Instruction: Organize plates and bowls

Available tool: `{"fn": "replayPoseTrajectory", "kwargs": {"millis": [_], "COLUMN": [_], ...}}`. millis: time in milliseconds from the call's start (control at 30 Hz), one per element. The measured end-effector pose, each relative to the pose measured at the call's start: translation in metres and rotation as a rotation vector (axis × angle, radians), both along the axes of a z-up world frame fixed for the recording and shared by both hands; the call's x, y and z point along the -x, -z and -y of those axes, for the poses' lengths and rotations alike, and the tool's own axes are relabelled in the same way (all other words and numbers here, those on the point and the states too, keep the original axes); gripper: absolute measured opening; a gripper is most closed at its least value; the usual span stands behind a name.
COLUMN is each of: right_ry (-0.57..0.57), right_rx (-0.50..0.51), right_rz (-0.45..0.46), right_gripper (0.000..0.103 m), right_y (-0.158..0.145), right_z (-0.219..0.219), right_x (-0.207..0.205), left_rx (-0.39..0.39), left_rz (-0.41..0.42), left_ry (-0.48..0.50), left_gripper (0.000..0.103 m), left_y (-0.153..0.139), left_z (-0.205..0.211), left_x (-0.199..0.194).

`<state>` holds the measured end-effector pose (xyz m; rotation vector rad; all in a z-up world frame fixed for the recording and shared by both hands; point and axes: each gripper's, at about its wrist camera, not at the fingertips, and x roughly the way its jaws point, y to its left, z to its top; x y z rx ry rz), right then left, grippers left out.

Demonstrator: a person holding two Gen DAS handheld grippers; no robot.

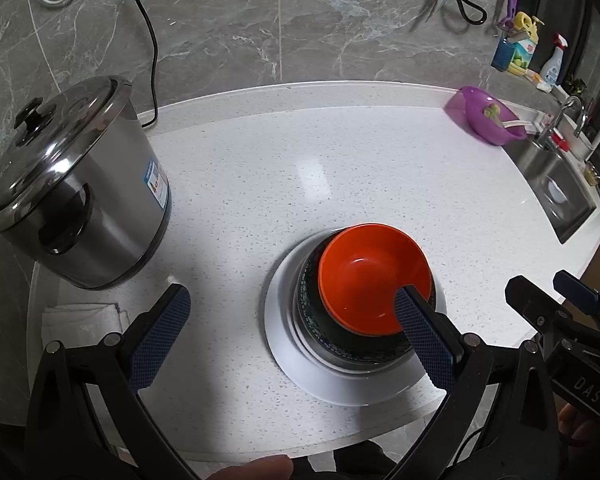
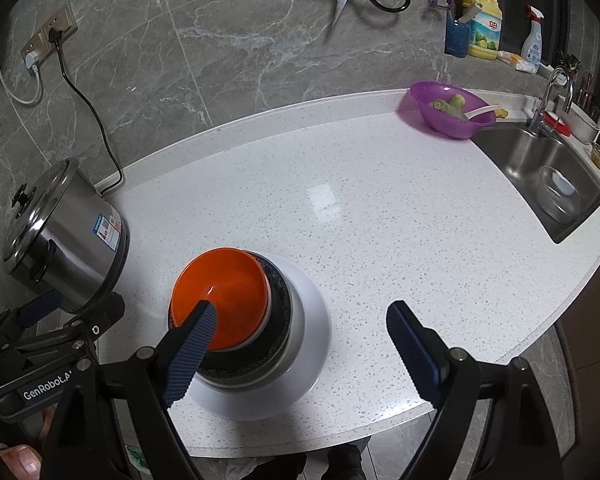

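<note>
Stack near counter's front edge: glossy orange plastic bowl [image 1: 374, 278] nested in dark patterned bowl [image 1: 312, 320], both on wide white round plate [image 1: 296, 364].

Left gripper [image 1: 292, 336]: fingers wide apart, clamping nothing; stack toward 2 o'clock, right pad overlapping orange bowl's near rim.

Right gripper [image 2: 300, 344]: fingers wide apart, empty; stack at 10 o'clock, left pad in front of the rim; contact unclear.

Round stack, no long axis. Both grippers about equally near.

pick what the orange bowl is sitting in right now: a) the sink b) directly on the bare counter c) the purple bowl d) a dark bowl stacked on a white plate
d: the orange bowl sits nested in a dark bowl, which stands on a white plate on the counter, well away from the sink and the purple bowl.
</note>
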<state>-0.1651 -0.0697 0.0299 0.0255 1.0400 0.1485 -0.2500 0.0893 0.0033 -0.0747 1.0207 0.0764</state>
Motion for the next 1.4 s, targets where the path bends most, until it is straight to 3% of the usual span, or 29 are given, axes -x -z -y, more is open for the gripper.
{"fn": "replayPoseTrajectory", "kwargs": {"millis": [1400], "right_ry": [-0.034], "right_rx": [0.014], "right_rz": [-0.030], "right_gripper": [0.089], "right_y": [0.008], "right_z": [-0.010], "right_x": [-0.010], "left_rx": [0.006], "left_rz": [-0.021], "left_ry": [-0.003], "left_gripper": [0.102], "left_y": [0.008], "left_z": [-0.004], "left_x": [-0.006]}}
